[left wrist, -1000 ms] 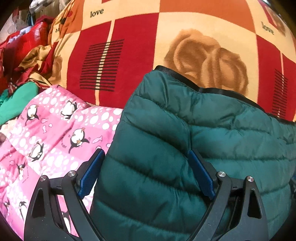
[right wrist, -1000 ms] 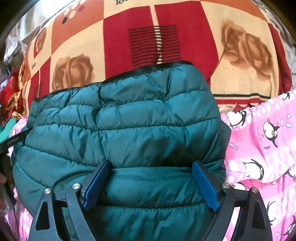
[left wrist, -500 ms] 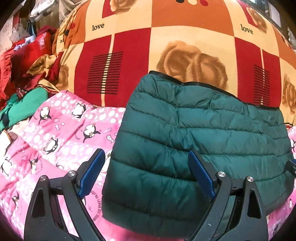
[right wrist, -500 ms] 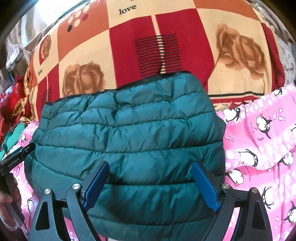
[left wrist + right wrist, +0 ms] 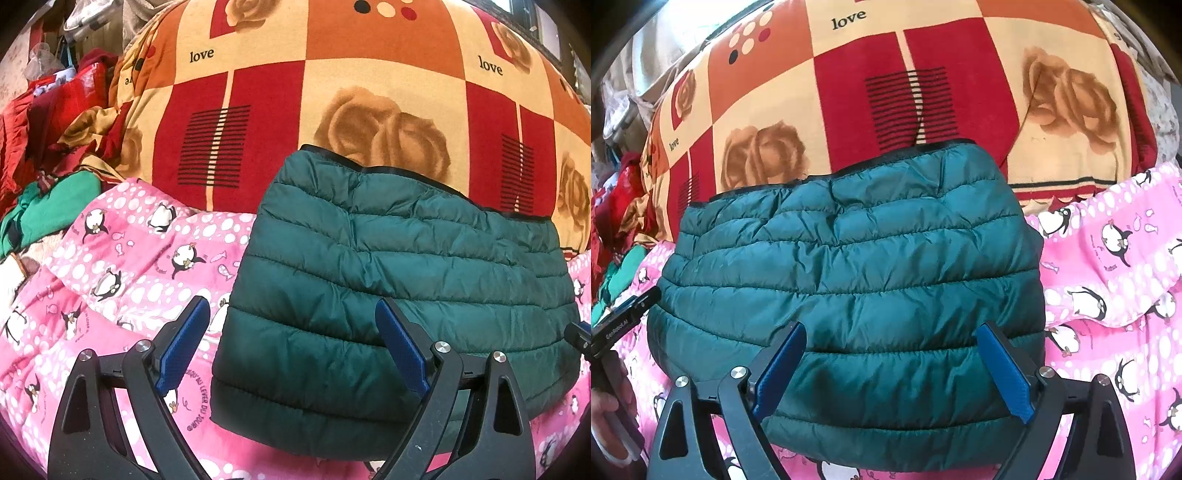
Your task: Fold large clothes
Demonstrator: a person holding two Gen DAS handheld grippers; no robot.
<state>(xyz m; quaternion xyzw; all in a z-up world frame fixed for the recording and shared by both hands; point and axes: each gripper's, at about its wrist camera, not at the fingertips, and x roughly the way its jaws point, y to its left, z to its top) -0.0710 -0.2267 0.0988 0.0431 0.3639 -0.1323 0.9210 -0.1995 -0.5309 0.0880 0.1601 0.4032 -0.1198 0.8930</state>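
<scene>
Hovering above the near edge of the folded green puffer jacket, left gripper has its jaws spread wide, nothing between them. Blue pads face inward; left pad sits over the pink penguin blanket, right pad over the jacket's quilted panel. No clear contact with the fabric.

Right gripper also spread apart, empty, both blue pads framing the jacket low on its front fold. Cannot tell if the pads touch the cloth or just hang over it.

Jacket lies folded into a compact rounded rectangle, horizontal quilt seams, dark trim along its far edge. Near part rests on the pink penguin blanket, far edge laps onto the red, orange and cream checked blanket with rose prints and the word "love". That checked blanket fills the background in both views.

Left wrist view: pile of red clothes and a green garment at far left, well apart from the jacket. Tip of the right gripper pokes in at the right edge, just beside the jacket.

Right wrist view: left gripper body at left edge beside the jacket, the person's hand holding its handle.
</scene>
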